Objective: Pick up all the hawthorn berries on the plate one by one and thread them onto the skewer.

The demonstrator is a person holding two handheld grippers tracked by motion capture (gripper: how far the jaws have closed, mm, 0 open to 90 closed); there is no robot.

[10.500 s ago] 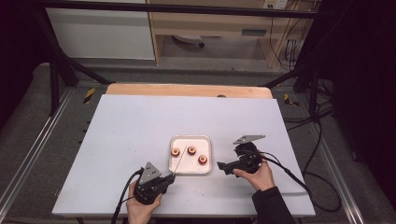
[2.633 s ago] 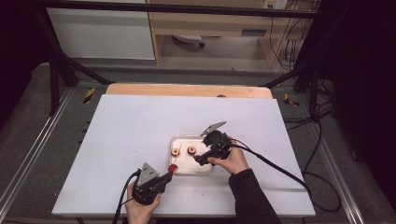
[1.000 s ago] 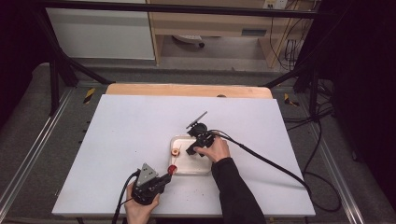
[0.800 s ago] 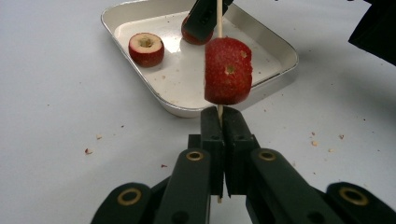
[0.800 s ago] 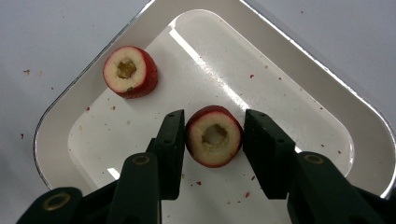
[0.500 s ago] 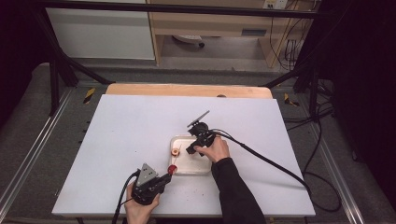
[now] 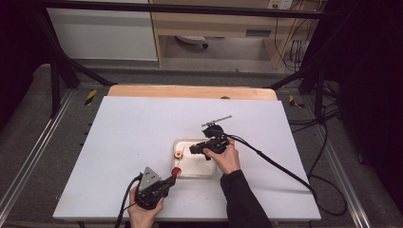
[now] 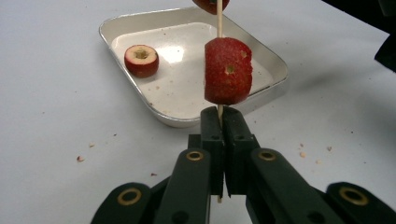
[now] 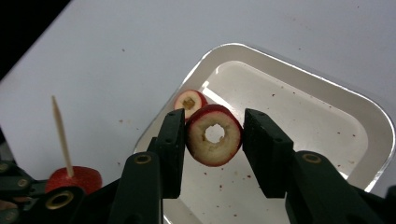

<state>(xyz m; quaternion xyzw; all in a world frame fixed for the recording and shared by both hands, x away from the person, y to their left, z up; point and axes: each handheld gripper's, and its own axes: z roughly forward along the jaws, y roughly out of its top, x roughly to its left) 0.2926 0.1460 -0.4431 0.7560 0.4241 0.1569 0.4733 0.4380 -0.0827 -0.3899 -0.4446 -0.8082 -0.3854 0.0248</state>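
Three fruit rings, one skewer

A tray lay on the tabletop, near its front and about midway across. One fruit ring sat in the tray's far left corner, and the right tool hung over the tray with a second ring between its jaws. The left tool stood at the tray's near left corner, gripping a skewer with a fruit piece threaded on it just above the jaws.
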